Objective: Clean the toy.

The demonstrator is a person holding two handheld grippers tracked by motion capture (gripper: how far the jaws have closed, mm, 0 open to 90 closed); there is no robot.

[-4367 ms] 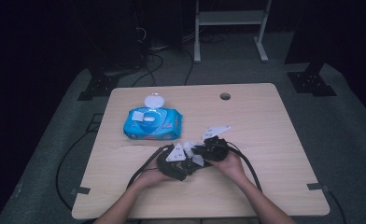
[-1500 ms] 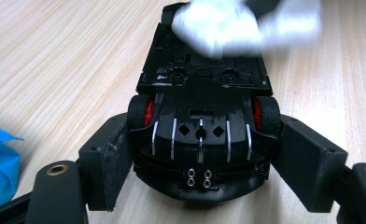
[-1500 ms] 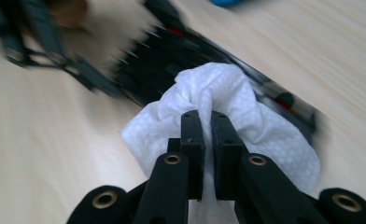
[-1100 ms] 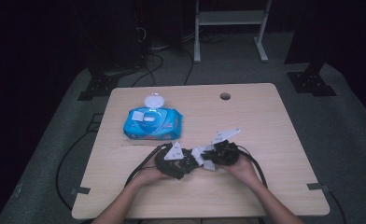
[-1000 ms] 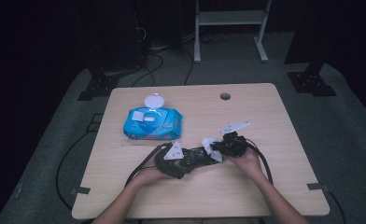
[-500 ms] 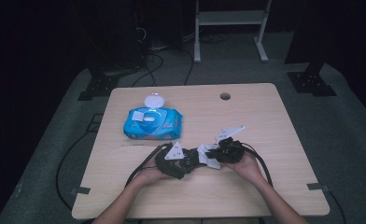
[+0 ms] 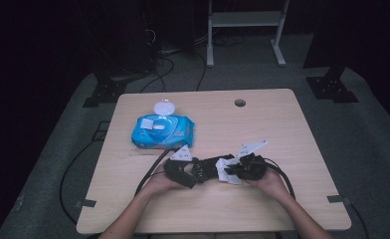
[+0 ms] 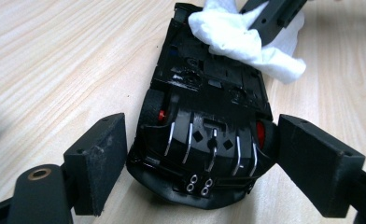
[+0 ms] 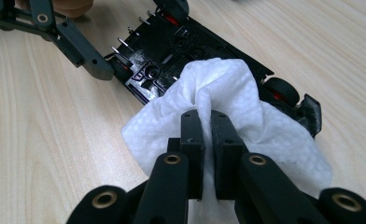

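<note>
Toy car [image 8: 204, 121], black, lies upside down on the wooden table [image 7: 282, 124], near its front edge and between the person's two hands. In the left gripper view its glossy underside faces up, with red wheel hubs showing at either side and silver strips running along the rear section.

Left gripper [image 8: 202, 158] straddles the rear end of the car. Its jaws have just been opening; the car sits between them, with the right pad close against the wheel and the left pad standing just clear of the body, so no firm clamp is evident. In the high view the left gripper [image 7: 195, 172] lies low over the table, held in the left hand [image 7: 155, 183].

Right gripper [image 9: 207, 135] is closed tight on a crumpled white wipe [image 9: 228, 102], which bunches out around both pads. The wipe rests against the car's underside toward its front half; in the left gripper view the same wipe [image 8: 237, 39] covers the far end of the car. In the high view the right hand [image 7: 270, 181] holds this gripper just right of the car.

Blue wipe pack [image 7: 163, 130], its round white lid [image 7: 164, 107] flipped open, lies farther back on the table, well apart from the car and to the left. Black cables [image 7: 148, 174] trail from the grippers toward the table's front edge.
</note>
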